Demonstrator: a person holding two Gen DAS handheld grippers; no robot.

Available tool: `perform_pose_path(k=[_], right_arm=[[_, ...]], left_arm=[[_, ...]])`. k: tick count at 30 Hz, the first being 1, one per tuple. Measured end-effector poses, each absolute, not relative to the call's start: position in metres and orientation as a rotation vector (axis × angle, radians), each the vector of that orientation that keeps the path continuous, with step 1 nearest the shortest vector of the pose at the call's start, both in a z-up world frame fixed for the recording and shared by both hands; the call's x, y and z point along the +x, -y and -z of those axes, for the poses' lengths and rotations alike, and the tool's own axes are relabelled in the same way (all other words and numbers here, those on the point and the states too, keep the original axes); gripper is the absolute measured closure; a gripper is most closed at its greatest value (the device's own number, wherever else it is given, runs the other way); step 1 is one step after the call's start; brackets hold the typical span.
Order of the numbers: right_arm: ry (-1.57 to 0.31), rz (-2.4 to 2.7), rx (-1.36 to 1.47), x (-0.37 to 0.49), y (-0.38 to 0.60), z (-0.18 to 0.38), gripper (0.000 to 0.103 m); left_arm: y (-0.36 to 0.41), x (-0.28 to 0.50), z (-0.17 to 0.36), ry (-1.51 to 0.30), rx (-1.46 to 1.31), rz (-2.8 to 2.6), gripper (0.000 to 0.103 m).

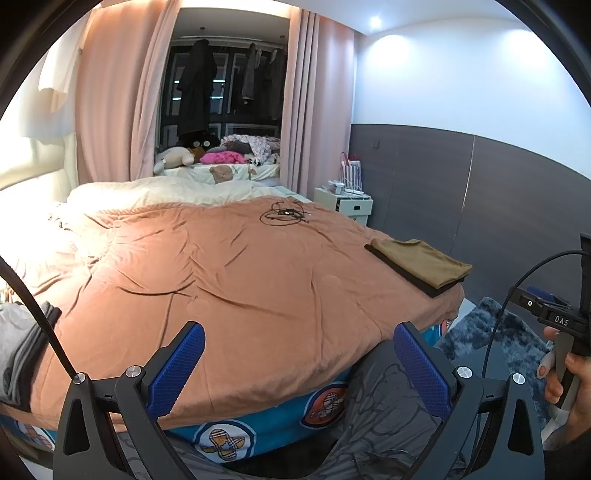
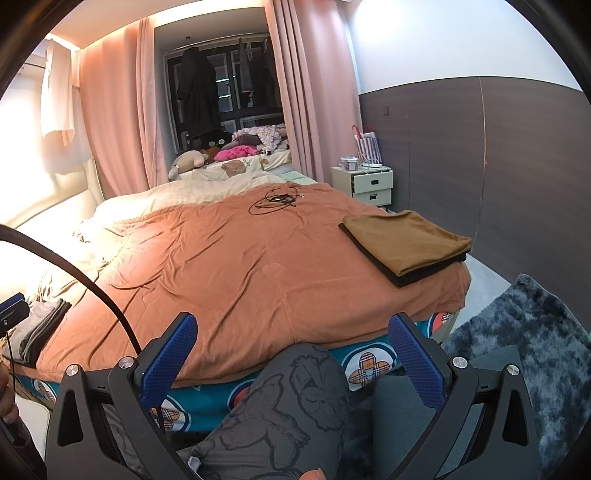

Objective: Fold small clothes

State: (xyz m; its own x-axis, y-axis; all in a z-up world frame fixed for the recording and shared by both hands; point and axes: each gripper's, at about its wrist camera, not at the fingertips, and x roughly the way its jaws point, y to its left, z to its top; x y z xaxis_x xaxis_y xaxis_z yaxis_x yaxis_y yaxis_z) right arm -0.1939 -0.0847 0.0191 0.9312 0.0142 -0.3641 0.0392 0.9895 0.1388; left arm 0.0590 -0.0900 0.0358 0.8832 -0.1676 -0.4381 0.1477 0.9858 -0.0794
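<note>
Warm light is flooding in from the left, blowing out the headboard point(image 1: 33, 184) and pillows to white. A ceiling spotlight point(image 1: 375, 21) is glaring on the white wall point(image 1: 461, 81). Fisheye distortion is bending the walls, and black vignetting is ringing both views. Focus is staying sharp.

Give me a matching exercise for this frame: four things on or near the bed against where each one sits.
Things:
1. brown folded stack
2. grey clothes pile
3. black cable coil
4. white nightstand

Places:
A. far middle of the orange blanket
B. against the dark wall panel, beyond the bed
C. right corner of the bed
D. left edge of the bed

Pairs: 1-C, 2-D, 3-A, 4-B
</note>
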Motion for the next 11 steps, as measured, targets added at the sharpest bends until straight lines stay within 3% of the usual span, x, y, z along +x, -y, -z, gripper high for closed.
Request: perform_pose_path(k=[11], right_arm=[[-0.385,0.015,0.149,-0.1913,0.0875,-0.0184,0.000]], left_arm=[[0.0890,0.0618,-0.0310,-0.477,-0.052,0.165,0.000]])
